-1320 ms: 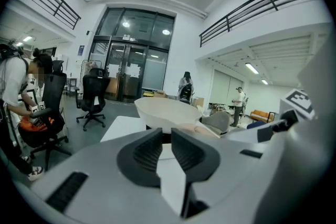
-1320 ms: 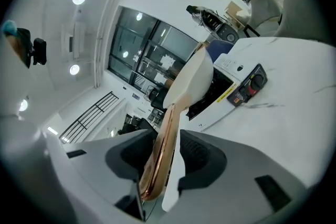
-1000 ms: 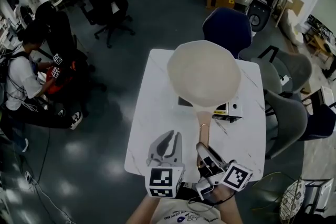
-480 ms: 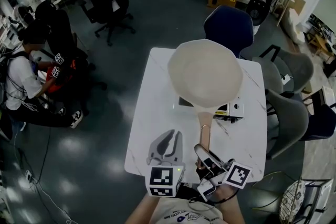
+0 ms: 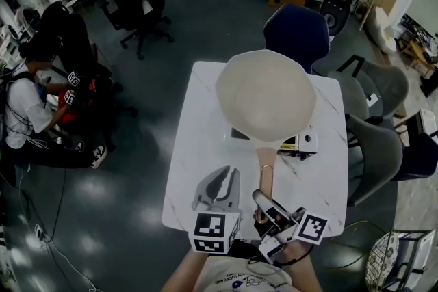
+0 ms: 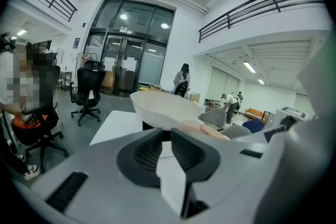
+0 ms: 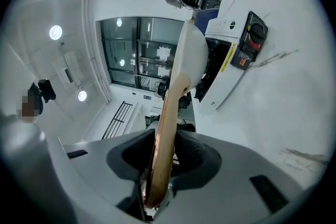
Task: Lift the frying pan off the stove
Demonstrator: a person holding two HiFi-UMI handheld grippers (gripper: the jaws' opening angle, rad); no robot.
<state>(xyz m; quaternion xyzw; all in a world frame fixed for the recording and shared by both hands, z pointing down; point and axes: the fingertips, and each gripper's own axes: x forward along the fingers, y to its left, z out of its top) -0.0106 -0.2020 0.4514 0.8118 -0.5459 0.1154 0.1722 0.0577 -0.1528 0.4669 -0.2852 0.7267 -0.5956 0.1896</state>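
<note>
Pan (image 5: pixel 265 96): round, cream, matte; flat wooden handle (image 5: pixel 265 171); over the boxy white stove (image 5: pixel 301 142) on my marbled white desk (image 5: pixel 198 147).
Right tool (image 7: pixel 163 160): I see it pinching the handle's end.
Left tool (image 6: pixel 167 147): ribbed pads (image 6: pixel 149 152) pressed together, empty, beside the handle.

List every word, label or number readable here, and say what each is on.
Nothing reads clearly.
Yellow strip label on the stove: print too small.
Red label below the stove's knob: blurred.
Print on the person's shirt: too small to read.
</note>
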